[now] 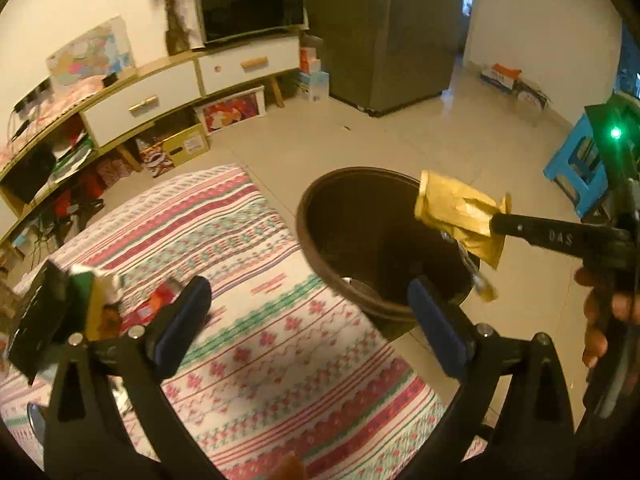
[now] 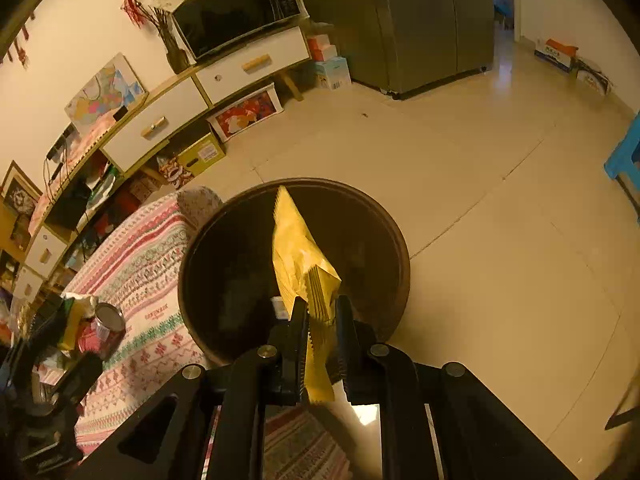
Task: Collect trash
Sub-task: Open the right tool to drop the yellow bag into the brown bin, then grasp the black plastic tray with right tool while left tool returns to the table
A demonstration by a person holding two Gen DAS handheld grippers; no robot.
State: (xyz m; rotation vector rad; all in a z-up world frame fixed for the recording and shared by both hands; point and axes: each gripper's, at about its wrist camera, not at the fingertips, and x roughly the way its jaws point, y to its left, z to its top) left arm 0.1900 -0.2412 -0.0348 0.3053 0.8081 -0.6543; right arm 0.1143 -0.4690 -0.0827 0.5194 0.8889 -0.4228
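Note:
A yellow snack wrapper (image 2: 294, 248) is pinched at its crimped end by my right gripper (image 2: 322, 302), which is shut on it. It hangs over the mouth of the dark round bin (image 2: 400, 248). In the left wrist view the same wrapper (image 1: 456, 212) sticks out from the right gripper's tip (image 1: 494, 220) above the bin (image 1: 316, 248). My left gripper (image 1: 308, 284) is wide open with nothing between its fingers, above the bin's near rim and the table edge. More trash lies on the patterned tablecloth (image 1: 260, 320): a green and yellow carton (image 1: 86, 300), a red wrapper (image 1: 156, 304) and a tin can (image 2: 108, 320).
The bin stands on the tiled floor (image 2: 500, 240) against the cloth-covered table. A low cabinet (image 1: 144, 100) with a microwave (image 1: 252, 4) lines the far wall, boxes under it. A grey fridge (image 1: 384, 32) stands behind, a blue stool (image 1: 576, 168) to the right.

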